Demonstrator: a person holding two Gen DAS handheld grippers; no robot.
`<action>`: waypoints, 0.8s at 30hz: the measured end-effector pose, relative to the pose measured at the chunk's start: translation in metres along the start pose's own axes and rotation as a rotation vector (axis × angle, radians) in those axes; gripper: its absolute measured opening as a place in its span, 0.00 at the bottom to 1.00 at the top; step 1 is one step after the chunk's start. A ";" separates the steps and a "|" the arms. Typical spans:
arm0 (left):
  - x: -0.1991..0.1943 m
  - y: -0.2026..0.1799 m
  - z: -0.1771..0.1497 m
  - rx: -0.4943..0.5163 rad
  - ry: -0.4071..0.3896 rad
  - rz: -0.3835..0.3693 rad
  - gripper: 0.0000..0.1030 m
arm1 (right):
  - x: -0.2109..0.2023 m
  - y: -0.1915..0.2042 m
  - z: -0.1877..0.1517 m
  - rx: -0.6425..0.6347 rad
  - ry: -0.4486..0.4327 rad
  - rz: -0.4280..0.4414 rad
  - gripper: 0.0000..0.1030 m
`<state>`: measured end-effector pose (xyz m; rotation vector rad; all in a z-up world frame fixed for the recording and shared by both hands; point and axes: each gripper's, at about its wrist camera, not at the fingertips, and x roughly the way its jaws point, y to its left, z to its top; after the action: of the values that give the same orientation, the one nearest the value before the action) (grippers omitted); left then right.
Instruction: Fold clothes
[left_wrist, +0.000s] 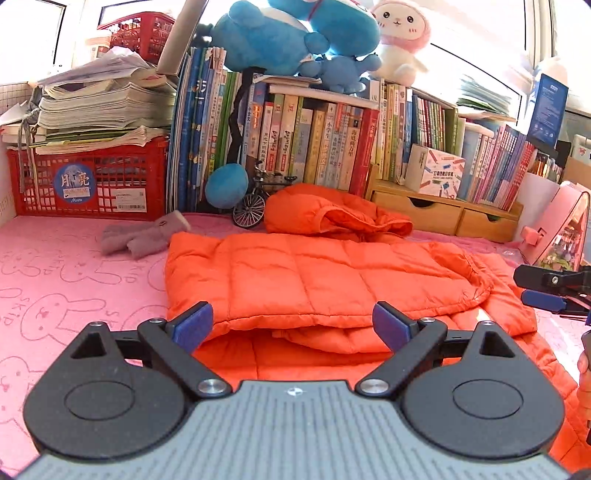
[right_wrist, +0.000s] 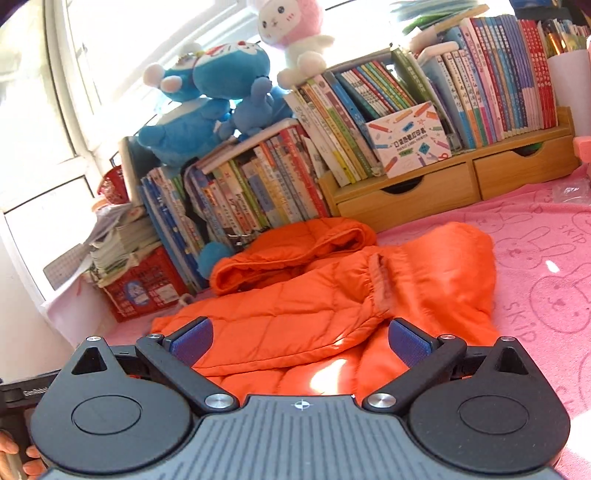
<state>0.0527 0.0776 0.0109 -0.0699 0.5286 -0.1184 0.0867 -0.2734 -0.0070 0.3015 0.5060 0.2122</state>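
An orange quilted puffer jacket (left_wrist: 314, 273) lies partly folded on the pink rabbit-print cloth (left_wrist: 66, 295), its hood (left_wrist: 325, 216) bunched at the far side. My left gripper (left_wrist: 293, 326) stands open just above the jacket's near folded edge, nothing between its blue pads. In the right wrist view the same jacket (right_wrist: 332, 306) shows a sleeve with an elastic cuff (right_wrist: 380, 286) laid across the body. My right gripper (right_wrist: 301, 343) hovers open over the jacket's near part, holding nothing. The right gripper's blue pad and black finger (left_wrist: 550, 291) show at the left wrist view's right edge.
Rows of books (left_wrist: 314, 140) and a wooden drawer shelf (left_wrist: 443, 216) line the back. A red crate (left_wrist: 92, 181) with papers stands at far left. Grey gloves (left_wrist: 144, 238) and a toy bicycle (left_wrist: 255, 199) lie near the jacket. Plush toys (left_wrist: 295, 37) sit on the books. A pink box (left_wrist: 561, 229) is at right.
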 end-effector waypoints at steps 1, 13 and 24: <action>0.004 -0.002 -0.001 0.003 0.012 0.031 0.92 | -0.004 0.001 -0.001 0.000 -0.007 -0.003 0.99; 0.021 0.015 -0.019 -0.024 0.089 0.131 0.92 | -0.003 -0.034 -0.010 0.085 -0.005 -0.179 0.62; 0.025 0.003 -0.020 0.028 0.078 0.165 0.92 | 0.046 -0.007 -0.015 -0.118 0.105 -0.289 0.63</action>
<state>0.0644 0.0765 -0.0194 0.0063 0.6081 0.0327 0.1193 -0.2640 -0.0427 0.0998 0.6320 -0.0238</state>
